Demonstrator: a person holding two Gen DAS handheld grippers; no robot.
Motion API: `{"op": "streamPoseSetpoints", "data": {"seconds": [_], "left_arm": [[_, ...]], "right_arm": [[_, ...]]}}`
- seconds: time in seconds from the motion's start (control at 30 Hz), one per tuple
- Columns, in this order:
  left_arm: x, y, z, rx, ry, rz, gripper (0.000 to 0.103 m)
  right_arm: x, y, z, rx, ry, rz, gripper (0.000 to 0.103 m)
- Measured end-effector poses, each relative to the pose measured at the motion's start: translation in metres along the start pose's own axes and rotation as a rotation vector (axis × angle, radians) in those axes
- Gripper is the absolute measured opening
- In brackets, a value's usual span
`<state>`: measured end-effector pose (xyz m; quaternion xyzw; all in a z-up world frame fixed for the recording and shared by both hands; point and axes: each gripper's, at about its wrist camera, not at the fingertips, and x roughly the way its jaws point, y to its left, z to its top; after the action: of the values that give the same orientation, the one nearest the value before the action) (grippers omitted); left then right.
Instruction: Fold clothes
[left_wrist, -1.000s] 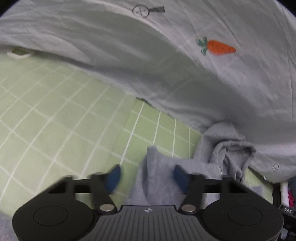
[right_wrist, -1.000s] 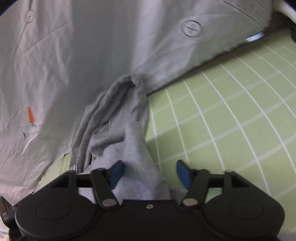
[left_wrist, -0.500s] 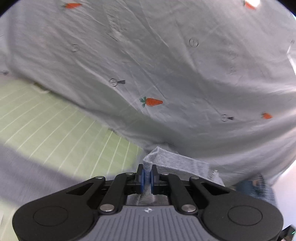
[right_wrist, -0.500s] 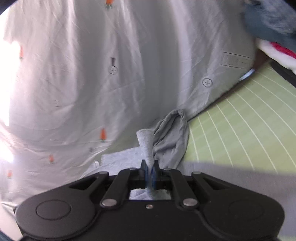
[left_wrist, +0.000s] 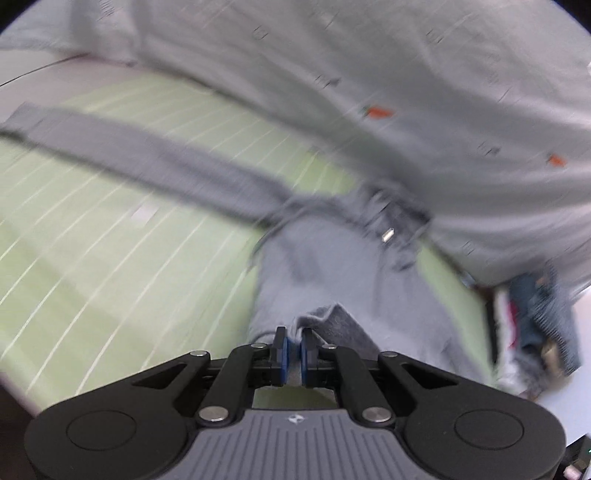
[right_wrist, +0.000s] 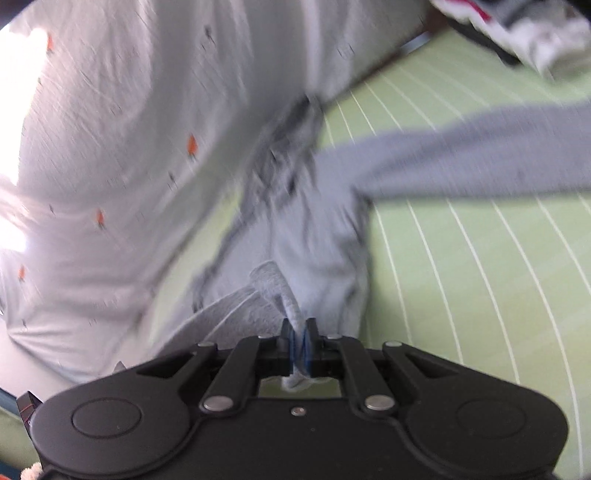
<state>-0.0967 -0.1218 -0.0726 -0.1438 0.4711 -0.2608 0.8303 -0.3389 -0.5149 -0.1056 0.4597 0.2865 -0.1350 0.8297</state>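
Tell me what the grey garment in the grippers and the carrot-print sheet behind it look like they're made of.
Grey garment: looks like a soft matte knit, maybe fleece-backed jersey; the pinched edge looks fuzzy and thick, though motion blur hides the weave. Carrot-print sheet: seems a thin woven fabric, perhaps cotton, pale and matte, with fine creases and small printed carrots.

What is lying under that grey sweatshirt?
Under the grey sweatshirt is a green sheet with white lines. Its top end runs beneath the carrot-print quilt, so what lies there is hidden.
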Motion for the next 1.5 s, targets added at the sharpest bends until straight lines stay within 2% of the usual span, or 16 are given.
{"op": "streamPoseSetpoints", "data": {"seconds": [0.13, 0.3, 0.37, 0.4, 0.47, 0.67, 0.83, 0.9, 0.97, 1.0, 1.03, 1.17, 1.33, 1.43, 1.47, 1.5], "left_arm": [[-0.009, 0.022, -0.022, -0.066, 0.035, 0.038, 0.007], [-0.036, 0.043, -0.021, -0.101, -0.016, 0.051, 0.008], [-0.038, 0.049, -0.019, -0.108, -0.028, 0.065, 0.014], [-0.037, 0.052, -0.018, -0.111, -0.031, 0.073, 0.024], [-0.026, 0.054, -0.016, -0.108, -0.018, 0.094, 0.034], [0.02, 0.036, -0.009, -0.018, 0.067, 0.089, 0.045], [0.048, 0.02, -0.007, 0.03, 0.082, 0.061, 0.056], [0.058, 0.017, -0.006, 0.028, 0.098, 0.054, 0.056], [0.066, 0.014, -0.007, 0.044, 0.107, 0.059, 0.054], [0.067, 0.012, -0.007, 0.053, 0.114, 0.065, 0.045], [0.068, 0.01, -0.007, 0.061, 0.121, 0.072, 0.001], [0.054, 0.007, -0.007, 0.081, 0.114, 0.084, 0.004], [0.055, 0.025, -0.011, -0.015, 0.134, 0.093, 0.01], [0.045, 0.028, -0.001, -0.05, 0.102, 0.079, 0.025], [0.041, 0.03, 0.004, -0.045, 0.08, 0.098, 0.028], [0.037, 0.033, 0.01, -0.04, 0.059, 0.118, 0.036]], "right_arm": [[0.0, -0.005, -0.015, -0.008, 0.086, -0.048, 0.008], [-0.008, -0.001, -0.026, -0.034, 0.111, -0.087, 0.014], [-0.013, 0.0, -0.026, -0.036, 0.083, -0.098, 0.023], [-0.016, 0.0, -0.026, -0.032, 0.063, -0.1, 0.027], [-0.018, -0.001, -0.024, -0.01, 0.026, -0.107, 0.047], [-0.014, -0.006, -0.018, 0.061, -0.047, -0.135, 0.06], [0.009, -0.006, -0.017, 0.015, -0.027, -0.188, 0.069], [0.025, -0.006, -0.018, -0.013, 0.017, -0.199, 0.063], [0.03, -0.004, -0.021, -0.045, 0.028, -0.195, 0.04], [0.031, -0.003, -0.022, -0.062, 0.03, -0.193, 0.028], [0.032, -0.001, -0.024, -0.079, 0.032, -0.19, 0.001], [0.008, 0.009, -0.026, -0.125, -0.028, -0.193, 0.0], [0.007, -0.005, -0.033, -0.139, 0.035, -0.345, 0.0], [0.015, 0.0, -0.033, -0.136, 0.04, -0.348, 0.013], [0.019, 0.009, -0.033, -0.175, 0.04, -0.358, 0.037], [0.025, 0.019, -0.033, -0.225, 0.041, -0.373, 0.053]]}}
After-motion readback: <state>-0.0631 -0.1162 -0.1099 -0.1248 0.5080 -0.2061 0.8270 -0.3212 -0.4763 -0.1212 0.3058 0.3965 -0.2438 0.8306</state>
